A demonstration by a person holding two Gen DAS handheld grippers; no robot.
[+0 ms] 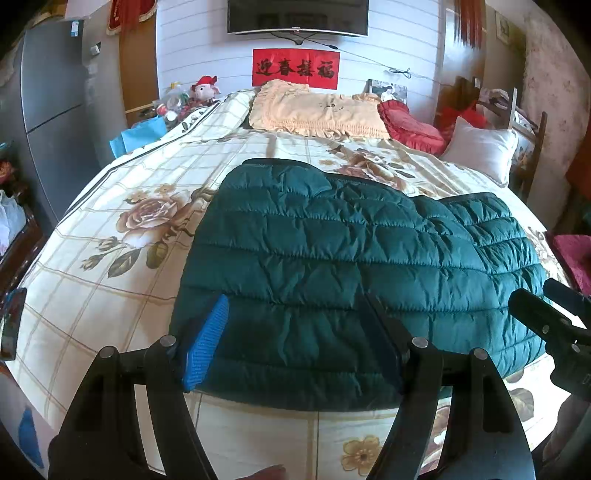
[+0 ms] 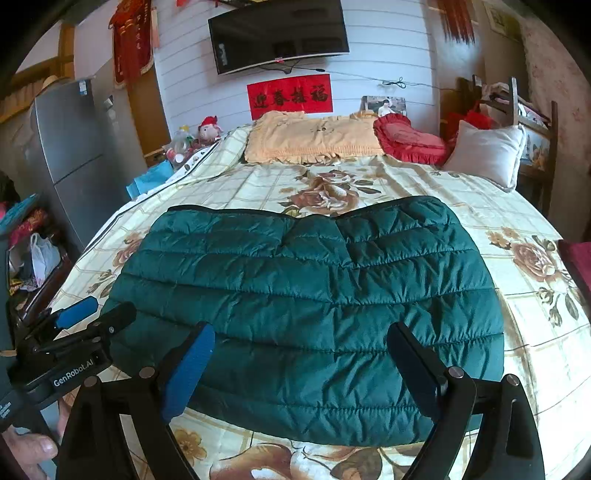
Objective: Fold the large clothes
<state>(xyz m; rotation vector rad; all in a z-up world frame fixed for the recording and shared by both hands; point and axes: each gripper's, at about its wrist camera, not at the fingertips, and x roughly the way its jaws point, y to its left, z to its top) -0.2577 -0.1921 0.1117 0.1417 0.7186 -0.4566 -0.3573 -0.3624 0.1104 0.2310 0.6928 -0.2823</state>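
A dark green quilted puffer jacket (image 1: 343, 258) lies folded flat on the floral bedspread (image 1: 122, 236); it also shows in the right wrist view (image 2: 306, 291). My left gripper (image 1: 295, 332) is open, its blue-padded fingers spread over the jacket's near left part, holding nothing. My right gripper (image 2: 299, 365) is open, its fingers spread above the jacket's near edge, holding nothing. The right gripper shows at the right edge of the left wrist view (image 1: 554, 321). The left gripper shows at the left of the right wrist view (image 2: 88, 317).
Peach pillows (image 1: 317, 110), a red cushion (image 1: 410, 125) and a white pillow (image 1: 480, 147) lie at the bed's head. A grey fridge (image 1: 55, 110) stands left. A dark wooden chair (image 2: 532, 122) stands right. A TV (image 2: 277, 33) hangs on the far wall.
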